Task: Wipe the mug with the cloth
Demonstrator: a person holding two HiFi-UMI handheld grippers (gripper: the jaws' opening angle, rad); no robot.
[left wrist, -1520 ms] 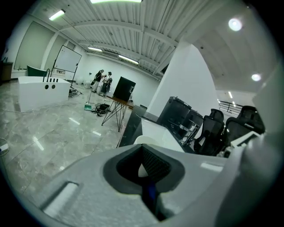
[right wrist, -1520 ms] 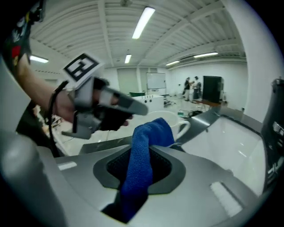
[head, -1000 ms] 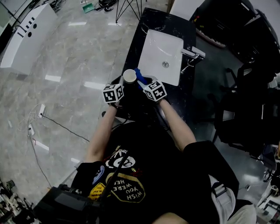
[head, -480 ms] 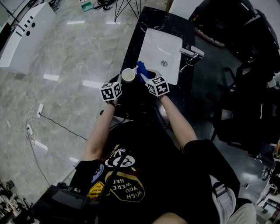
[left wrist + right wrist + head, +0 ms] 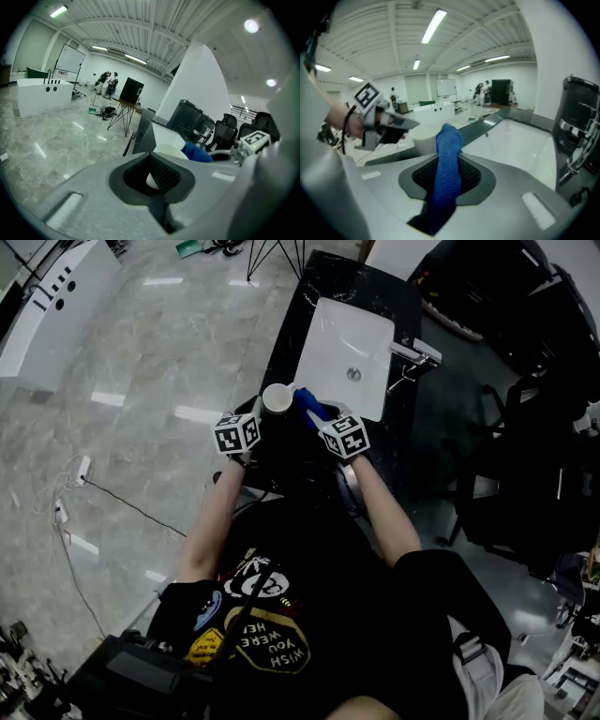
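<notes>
Left gripper (image 5: 158, 174) is clamping the mostly hidden, mouth-up mug (image 5: 277, 400); right gripper (image 5: 446, 176) is pinching the cloth (image 5: 448, 150), pointing lengthwise toward it

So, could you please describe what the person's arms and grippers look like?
The left gripper and right gripper have grey bodies with black textured pads; each carries a cube of black-and-white square markers. The person wears a black short-sleeved T-shirt.

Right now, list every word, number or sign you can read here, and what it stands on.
"WISH YOU WERE HE...": upside down in the black T-shirt's badge print; last word cut off.
Yellow patch beside it: too blurred to read.
Marker cubes: patterns only, no words.
</notes>
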